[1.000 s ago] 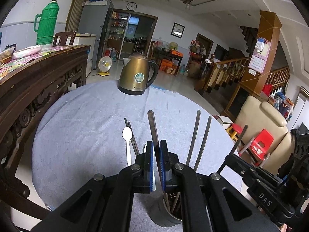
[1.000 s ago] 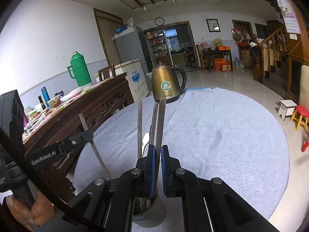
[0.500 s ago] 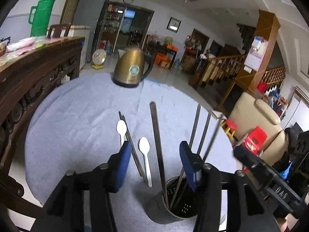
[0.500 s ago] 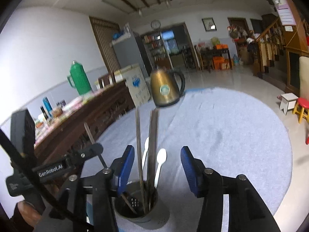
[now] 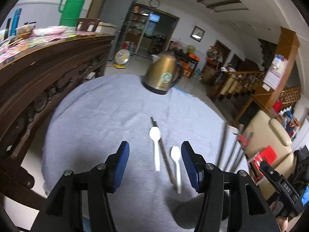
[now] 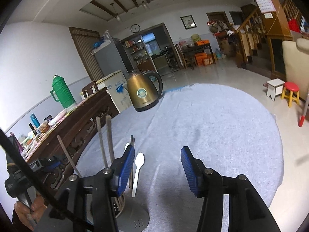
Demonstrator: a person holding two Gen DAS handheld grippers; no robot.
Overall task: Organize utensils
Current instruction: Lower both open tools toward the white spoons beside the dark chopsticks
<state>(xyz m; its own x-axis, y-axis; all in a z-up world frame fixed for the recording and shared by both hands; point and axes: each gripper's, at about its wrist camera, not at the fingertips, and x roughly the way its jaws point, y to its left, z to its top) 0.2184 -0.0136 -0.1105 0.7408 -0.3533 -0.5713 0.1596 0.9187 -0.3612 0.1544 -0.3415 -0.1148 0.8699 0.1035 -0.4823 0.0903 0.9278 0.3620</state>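
Observation:
Two white plastic spoons lie on the grey tablecloth: one [image 5: 155, 147] farther left, one [image 5: 176, 166] nearer right, with a dark chopstick pair [image 5: 163, 152] between them. My left gripper [image 5: 154, 166] is open and empty just above and in front of them. My right gripper [image 6: 157, 169] is open and empty. A metal utensil holder [image 6: 123, 210] stands low at its left, with several metal handles [image 6: 105, 143] sticking up; those handles also show in the left wrist view [image 5: 225, 145]. One white spoon [image 6: 138, 171] lies beside the holder.
A gold electric kettle [image 5: 163, 75] stands at the far side of the round table [image 5: 100, 119]. A dark carved wooden sideboard [image 5: 38, 73] runs along the left with a green thermos [image 5: 71, 3]. A cream sofa [image 5: 270, 135] and red stools [image 6: 291, 92] stand off to the right.
Both grippers were shut on metal utensils standing in the holder; both have opened, let go and drawn back. The holder has slid out toward the frame edges.

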